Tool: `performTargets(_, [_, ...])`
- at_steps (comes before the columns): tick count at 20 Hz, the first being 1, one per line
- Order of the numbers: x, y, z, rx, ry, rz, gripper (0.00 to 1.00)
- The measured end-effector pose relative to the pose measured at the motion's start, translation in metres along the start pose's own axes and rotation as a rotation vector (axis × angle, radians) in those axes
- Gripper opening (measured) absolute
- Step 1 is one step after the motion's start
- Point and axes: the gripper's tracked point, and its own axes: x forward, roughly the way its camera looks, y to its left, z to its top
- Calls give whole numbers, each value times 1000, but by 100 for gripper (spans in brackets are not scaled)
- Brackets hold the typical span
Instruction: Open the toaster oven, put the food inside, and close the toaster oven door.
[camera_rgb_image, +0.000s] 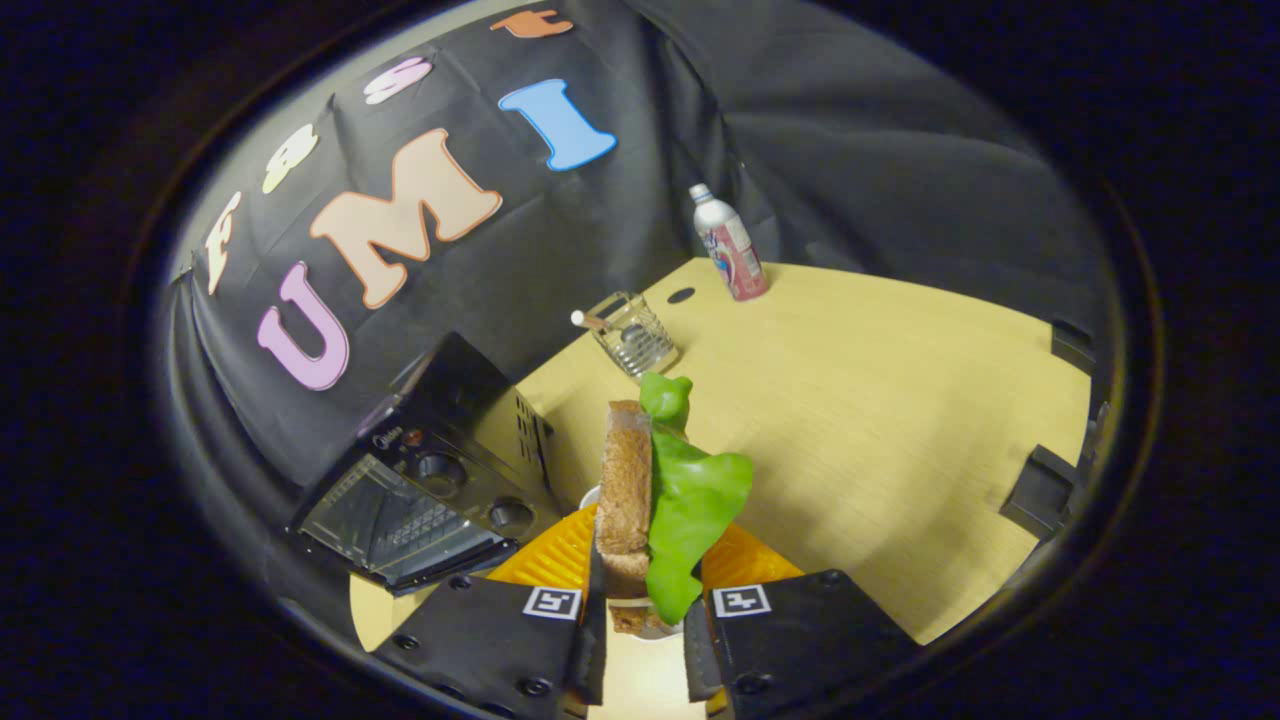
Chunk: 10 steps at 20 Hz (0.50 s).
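Gripper (645, 625) fingers cut off by btm edge of frame; whether both press on the sandwich (660, 500) can't be told, its lower end is hidden betw them. Plate (592, 493) mostly hidden behind sandwich, just a white sliver shows at centre. Toaster oven (430, 490), lower left: inside too dark and blurred to make out. Bottle (730, 245) label, upper centre, too small to tell. Item in glass holder (635, 335) unclear. Table (900, 400) far right cut off.

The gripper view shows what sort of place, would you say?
Probably a staged recording booth, not a kitchen: black cloth wall, a bare wooden table with a toaster oven, and the gripper shut on a sandwich.
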Motion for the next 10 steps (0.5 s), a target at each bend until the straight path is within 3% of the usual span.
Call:
performTargets(4, [-23, 27, 21, 29, -106, 7, 33])
performTargets(10, [-53, 93, 9, 144, -180, 118, 33])
